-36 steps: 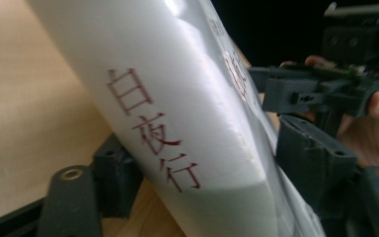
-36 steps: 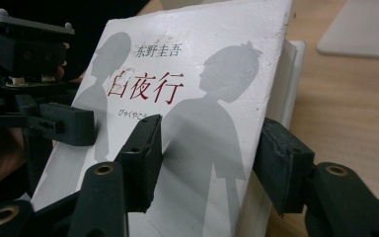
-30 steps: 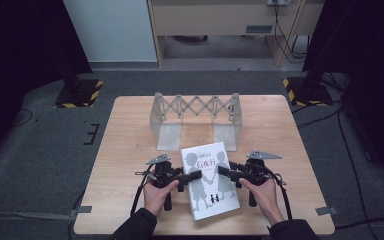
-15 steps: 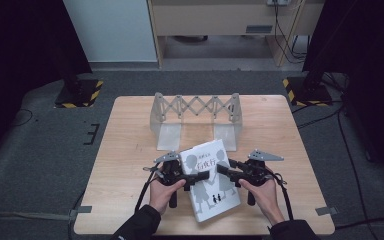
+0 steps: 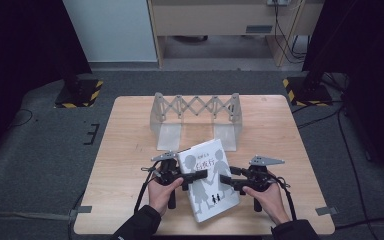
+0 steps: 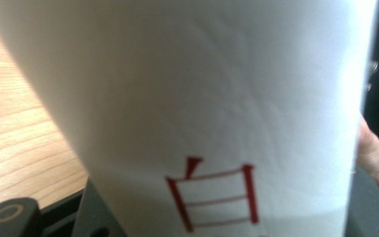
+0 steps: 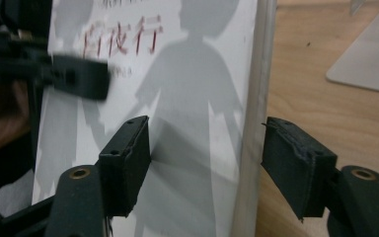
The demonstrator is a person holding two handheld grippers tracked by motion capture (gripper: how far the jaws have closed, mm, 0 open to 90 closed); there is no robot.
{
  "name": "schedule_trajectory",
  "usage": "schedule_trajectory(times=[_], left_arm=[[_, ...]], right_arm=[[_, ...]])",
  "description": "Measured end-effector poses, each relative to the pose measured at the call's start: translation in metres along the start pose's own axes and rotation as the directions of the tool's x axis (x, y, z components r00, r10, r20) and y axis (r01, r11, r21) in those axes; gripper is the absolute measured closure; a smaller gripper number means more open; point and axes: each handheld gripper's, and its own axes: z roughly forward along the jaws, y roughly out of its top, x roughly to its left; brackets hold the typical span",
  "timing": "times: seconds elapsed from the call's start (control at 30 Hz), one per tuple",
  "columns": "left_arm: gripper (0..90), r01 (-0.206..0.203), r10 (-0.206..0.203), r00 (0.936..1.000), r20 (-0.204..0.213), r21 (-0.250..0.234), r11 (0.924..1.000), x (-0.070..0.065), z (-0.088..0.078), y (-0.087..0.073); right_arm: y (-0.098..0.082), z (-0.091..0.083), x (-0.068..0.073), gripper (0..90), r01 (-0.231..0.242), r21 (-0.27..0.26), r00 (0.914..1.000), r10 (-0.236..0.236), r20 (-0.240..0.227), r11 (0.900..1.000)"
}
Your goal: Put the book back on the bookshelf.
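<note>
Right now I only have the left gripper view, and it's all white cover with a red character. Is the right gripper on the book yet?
Observer: No. In the right gripper view the right gripper is open, with one jaw over the cover and one past the edge of the book.
Operator: Where's the rack?
Observer: In the high view the folding rack stands on the table, just beyond the book's far end.
Operator: And my left gripper?
Observer: The left gripper reaches over the cover from the book's left edge. I cannot tell whether it's clamped.
</note>
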Motion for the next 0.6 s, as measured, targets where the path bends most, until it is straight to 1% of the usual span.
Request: schedule_trajectory(times=[0.07,0.13,0.2,0.23,0.3,0.33,0.43,0.5,0.6], left_arm=[[46.9,0.004,-0.004,1.0000,-0.006,-0.007,1.0000,0.001,-0.004,0.003],[48.2,0.009,-0.009,0.9999,-0.014,-0.025,0.9996,0.001,-0.009,0.006],[49.4,0.001,-0.002,0.9998,-0.021,-0.037,0.9993,0.000,-0.013,0.009],[49.9,-0.010,0.009,0.9997,-0.023,-0.040,0.9992,-0.001,-0.015,0.010],[51.2,-0.031,0.030,0.9992,-0.027,-0.050,0.9983,-0.004,-0.018,0.013],[51.6,-0.060,0.058,0.9977,-0.034,-0.053,0.9968,-0.008,-0.019,0.015],[51.8,-0.107,0.103,0.9929,-0.059,-0.060,0.9925,-0.014,-0.019,0.018],[51.8,-0.122,0.117,0.9908,-0.068,-0.071,0.9900,-0.016,-0.019,0.018],[51.5,-0.131,0.126,0.9906,-0.053,-0.092,0.9872,-0.015,-0.019,0.015]], right_arm=[[-0.002,0.002,-0.001,31.9,0.009,0.032,0.9999,-0.009,-0.008,0.999],[-0.003,0.005,0.000,32.0,0.024,0.058,0.9996,-0.023,-0.013,0.998],[-0.004,0.007,0.001,33.0,0.042,0.075,0.9991,-0.041,-0.010,0.996],[-0.004,0.008,0.002,33.6,0.049,0.090,0.9988,-0.049,-0.009,0.995],[-0.004,0.011,0.002,35.2,0.065,0.101,0.9979,-0.065,-0.004,0.993],[-0.004,0.012,0.002,35.6,0.068,0.107,0.9977,-0.068,-0.001,0.992],[-0.004,0.015,0.002,37.0,0.058,0.101,0.9983,-0.057,-0.008,0.993],[-0.003,0.015,0.002,39.5,0.056,0.095,0.9984,-0.055,-0.011,0.994],[-0.003,0.016,0.002,41.0,0.052,0.101,0.9985,-0.049,-0.024,0.994]])
